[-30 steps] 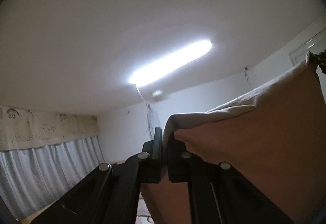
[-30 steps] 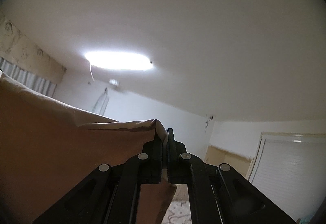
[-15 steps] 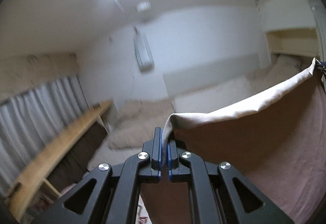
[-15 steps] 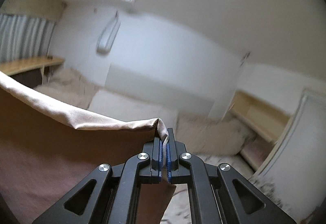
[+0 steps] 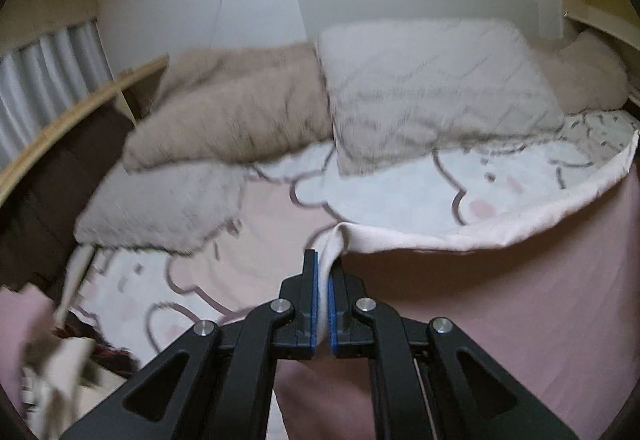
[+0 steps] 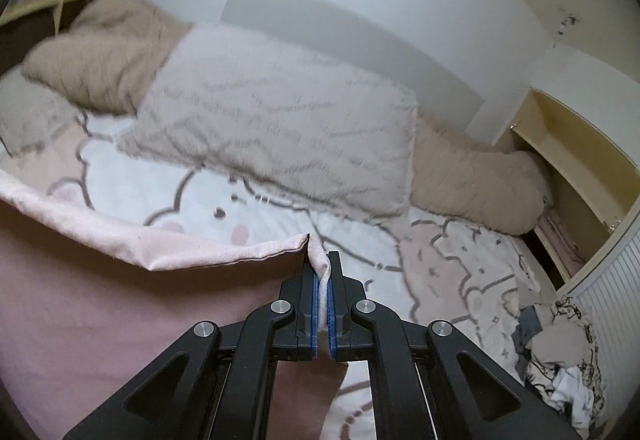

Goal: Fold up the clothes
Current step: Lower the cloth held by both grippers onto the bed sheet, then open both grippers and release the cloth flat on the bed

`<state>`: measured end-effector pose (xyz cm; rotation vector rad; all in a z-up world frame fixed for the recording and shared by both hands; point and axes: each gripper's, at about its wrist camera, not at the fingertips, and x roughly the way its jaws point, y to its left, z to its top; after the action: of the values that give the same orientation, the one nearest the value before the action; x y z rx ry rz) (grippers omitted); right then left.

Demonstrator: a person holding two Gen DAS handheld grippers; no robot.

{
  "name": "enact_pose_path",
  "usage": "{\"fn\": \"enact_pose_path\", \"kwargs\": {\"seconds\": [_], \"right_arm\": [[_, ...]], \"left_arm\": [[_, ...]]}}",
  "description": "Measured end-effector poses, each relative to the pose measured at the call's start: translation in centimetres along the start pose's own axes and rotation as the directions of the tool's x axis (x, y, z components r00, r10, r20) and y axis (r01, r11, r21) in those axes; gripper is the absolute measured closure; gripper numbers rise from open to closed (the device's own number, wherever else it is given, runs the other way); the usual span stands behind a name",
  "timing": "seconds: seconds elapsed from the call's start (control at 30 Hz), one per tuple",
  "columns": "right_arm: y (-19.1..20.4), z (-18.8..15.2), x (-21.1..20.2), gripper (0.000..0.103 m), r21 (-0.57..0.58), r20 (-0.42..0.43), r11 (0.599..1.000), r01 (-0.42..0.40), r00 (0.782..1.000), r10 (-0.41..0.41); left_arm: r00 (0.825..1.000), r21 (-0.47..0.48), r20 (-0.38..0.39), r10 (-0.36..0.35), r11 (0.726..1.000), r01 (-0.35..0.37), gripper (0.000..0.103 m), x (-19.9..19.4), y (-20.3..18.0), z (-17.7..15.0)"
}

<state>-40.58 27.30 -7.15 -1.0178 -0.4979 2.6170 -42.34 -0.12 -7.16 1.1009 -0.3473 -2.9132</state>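
Both cameras have swung down from ceiling to bed; left gripper [image 5: 322, 272] and right gripper [image 6: 322, 272] each pinch a top corner of the dusty-pink cotton garment [image 5: 500, 304], stretched between them above the cartoon-printed bedsheet [image 5: 400, 196]. Lower it evenly, keeping the hem taut, short of the grey quilted pillow [image 6: 280, 124]

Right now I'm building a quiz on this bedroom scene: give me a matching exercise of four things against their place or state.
Things:
1. pink cloth
2. quilted pillow
3. pile of clothes
4. left gripper

Places or states:
A. heaped at the bed's right edge
B. shut on a corner of fabric
C. stretched between both grippers
D. lying at the head of the bed

Pairs: 1-C, 2-D, 3-A, 4-B
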Motion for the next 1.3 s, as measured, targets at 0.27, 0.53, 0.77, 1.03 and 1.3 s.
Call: {"fn": "enact_pose_path", "kwargs": {"seconds": [0.27,0.53,0.77,1.03,1.3], "right_arm": [[4.4,1.3,5.3,0.100,-0.121,0.014,0.989,0.080,0.997,-0.079],[6.8,2.0,10.2,0.100,-0.137,-0.066,0.990,0.026,0.997,-0.035],[8.8,-2.7,16.9,0.100,-0.104,-0.257,0.990,-0.093,0.964,0.064],[8.8,-3.4,20.6,0.100,0.012,-0.316,0.992,-0.129,0.940,0.126],[-1.4,-1.2,20.8,0.041,0.380,-0.317,0.923,-0.061,0.929,0.192]], "left_arm": [[0.998,-0.057,-0.055,0.017,0.998,-0.020,0.099,5.1,1.1,2.2],[0.992,0.001,-0.108,0.066,0.998,-0.066,0.099,9.9,-0.3,2.1],[0.970,0.086,-0.215,0.113,0.992,-0.096,0.099,15.6,-2.1,-1.6],[0.958,0.164,-0.221,0.181,0.976,-0.146,0.096,18.7,-3.5,-2.7],[0.952,0.164,-0.199,0.234,0.965,-0.203,0.095,19.1,-2.3,-1.3]]}}
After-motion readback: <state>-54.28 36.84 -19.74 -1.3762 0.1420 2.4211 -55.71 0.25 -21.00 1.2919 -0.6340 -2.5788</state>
